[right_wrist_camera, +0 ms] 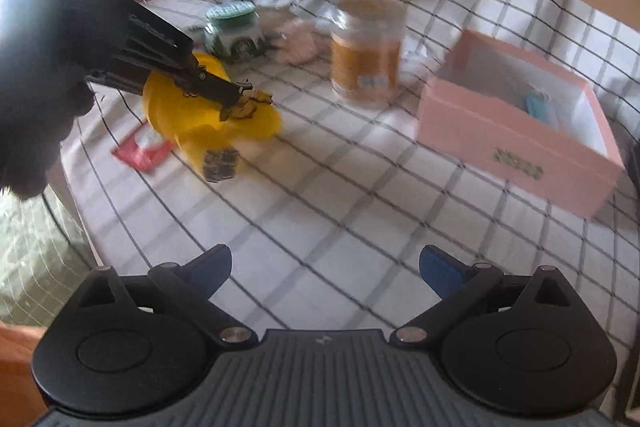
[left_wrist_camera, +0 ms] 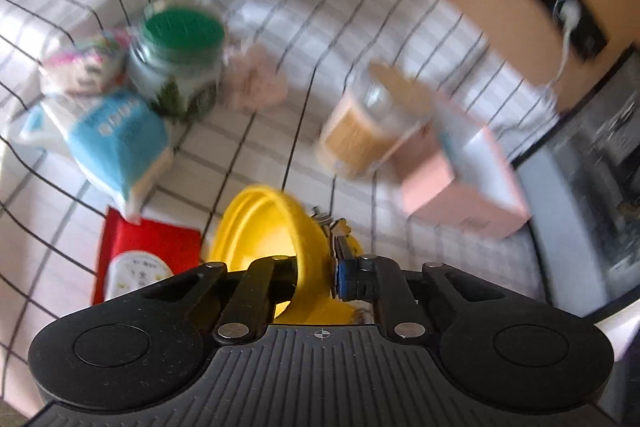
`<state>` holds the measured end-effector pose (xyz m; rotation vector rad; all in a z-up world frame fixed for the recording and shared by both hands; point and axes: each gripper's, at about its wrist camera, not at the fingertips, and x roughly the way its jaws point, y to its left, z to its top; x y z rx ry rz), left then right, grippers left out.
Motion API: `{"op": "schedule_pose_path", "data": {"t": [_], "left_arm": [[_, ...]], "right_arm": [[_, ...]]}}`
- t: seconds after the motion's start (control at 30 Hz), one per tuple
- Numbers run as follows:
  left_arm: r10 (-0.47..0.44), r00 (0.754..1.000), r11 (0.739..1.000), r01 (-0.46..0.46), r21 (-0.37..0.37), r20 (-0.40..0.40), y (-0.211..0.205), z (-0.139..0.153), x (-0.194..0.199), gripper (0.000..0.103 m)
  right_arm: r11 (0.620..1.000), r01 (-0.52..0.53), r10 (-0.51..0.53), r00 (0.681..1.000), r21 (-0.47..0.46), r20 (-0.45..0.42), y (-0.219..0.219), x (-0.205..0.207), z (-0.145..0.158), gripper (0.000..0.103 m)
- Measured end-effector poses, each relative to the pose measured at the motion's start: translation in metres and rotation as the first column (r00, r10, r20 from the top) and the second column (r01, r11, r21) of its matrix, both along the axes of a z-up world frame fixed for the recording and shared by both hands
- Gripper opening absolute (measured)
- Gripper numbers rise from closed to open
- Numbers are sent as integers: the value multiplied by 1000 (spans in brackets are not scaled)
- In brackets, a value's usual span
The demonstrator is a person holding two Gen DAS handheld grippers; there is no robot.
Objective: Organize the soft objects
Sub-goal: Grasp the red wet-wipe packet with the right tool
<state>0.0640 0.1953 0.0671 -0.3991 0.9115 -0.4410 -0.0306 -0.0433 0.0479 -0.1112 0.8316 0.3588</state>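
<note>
The left tongs [left_wrist_camera: 316,263] are clenched on a yellow soft object [left_wrist_camera: 264,227], its rim pinched between the two pads. In the right wrist view the left tongs [right_wrist_camera: 236,99] reach in from the left, with the yellow soft object [right_wrist_camera: 192,115] hanging beneath their tips just above the checked cloth [right_wrist_camera: 360,195].

Ahead and left of the left tongs lie a red packet [left_wrist_camera: 148,255] and a blue-and-white pouch [left_wrist_camera: 116,139], with a green-lidded jar [left_wrist_camera: 180,59] and a pink fluffy item [left_wrist_camera: 256,83] farther on. Ahead and right of them stand an orange-labelled jar [left_wrist_camera: 360,123] and an open pink box [left_wrist_camera: 464,183].

The right tongs [right_wrist_camera: 326,267] are released, jaws spread wide with nothing between them, over bare cloth. The pink box [right_wrist_camera: 516,143] sits ahead and right of them, a pale blue item [right_wrist_camera: 538,105] inside it.
</note>
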Motion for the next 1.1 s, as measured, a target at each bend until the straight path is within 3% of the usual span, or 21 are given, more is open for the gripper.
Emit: {"op": "schedule_pose_path", "data": {"t": [0.13,0.27,0.37,0.43,0.53,0.6,0.73,0.83,0.9,1.1], "left_arm": [[50,994,998,-53,32,100,26,34,-9,13],[150,970,983,-168,80,190,70,61,-22,13],[217,950,961,-248,123,223,99,67,-29,13],[244,946,953,-275,126,214,121,64,-34,13],[279,940,946,-304,112,195,151,58,-42,13],[303,935,940,-325,105,186,168,51,-45,13],[327,933,938,-340,71,147,198,36,-45,13],[313,942,945,-322,60,125,209,28,-45,13],[294,949,952,-302,54,111,209,24,-44,13],[213,974,975,-217,51,77,189,17,-36,13]], "right_arm": [[996,-31,32,999,80,-12,38,27,7,101],[988,-50,62,995,146,-74,89,54,6,101],[987,-43,65,988,155,-139,132,71,-2,100],[988,-37,67,979,151,-193,157,80,-8,93],[992,49,-18,970,120,-244,183,91,-19,92],[991,104,-85,972,81,-218,200,94,-20,93],[995,51,-63,990,-91,-130,239,90,-26,92],[998,3,-10,995,-71,-98,237,83,-25,81],[998,-14,9,996,-53,-85,228,83,-22,63],[1000,12,-10,990,18,-138,180,82,-10,51]]}}
